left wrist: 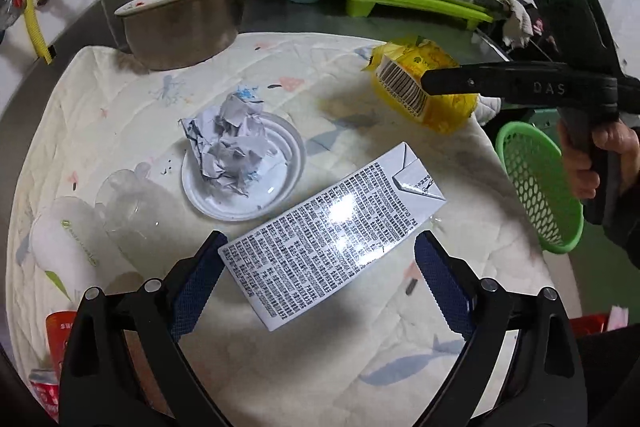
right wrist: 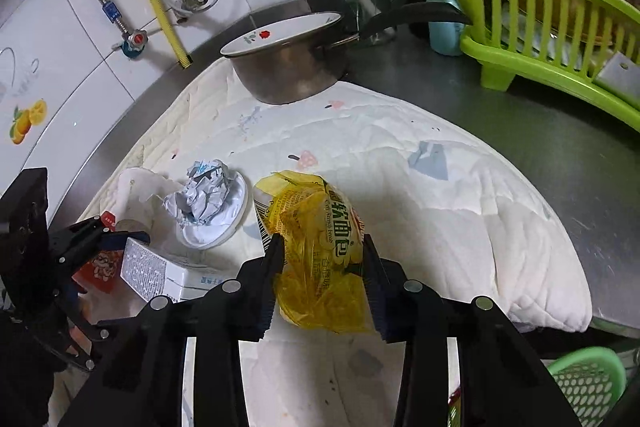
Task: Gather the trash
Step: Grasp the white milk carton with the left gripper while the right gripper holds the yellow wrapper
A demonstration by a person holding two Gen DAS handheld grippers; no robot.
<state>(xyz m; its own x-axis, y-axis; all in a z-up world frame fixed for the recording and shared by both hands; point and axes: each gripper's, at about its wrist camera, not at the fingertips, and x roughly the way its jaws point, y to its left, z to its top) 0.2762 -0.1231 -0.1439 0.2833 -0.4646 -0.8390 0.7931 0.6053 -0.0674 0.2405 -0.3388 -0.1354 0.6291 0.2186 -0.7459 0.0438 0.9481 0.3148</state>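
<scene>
Collected so far: nothing is seen inside the green mesh basket [left wrist: 540, 187], which stands off the right edge of the surface [right wrist: 460, 195]; what shows of its interior is bare.

In hand: the yellow wrapper [right wrist: 316, 251] is clamped between the pads of the right gripper [right wrist: 320, 267] near the right edge of the surface, and appears lifted slightly off the quilted cloth [left wrist: 120, 115]. Judged one short carry from the basket.

Being approached: the printed carton [left wrist: 332, 231] lies flat near the front edge, between the wide-spread jaws of the left gripper [left wrist: 316, 279]; the pads are not pressing on it.

Left on the surface: the crumpled paper [left wrist: 228, 147], resting on a white dish [left wrist: 280, 195] at mid-surface; a clear plastic cup [left wrist: 132, 211] and a white bottle [left wrist: 64, 239] lying toward the left edge; a red packet [left wrist: 60, 343] at the front left corner.

Progress is judged early: no item deposited, several remaining.
</scene>
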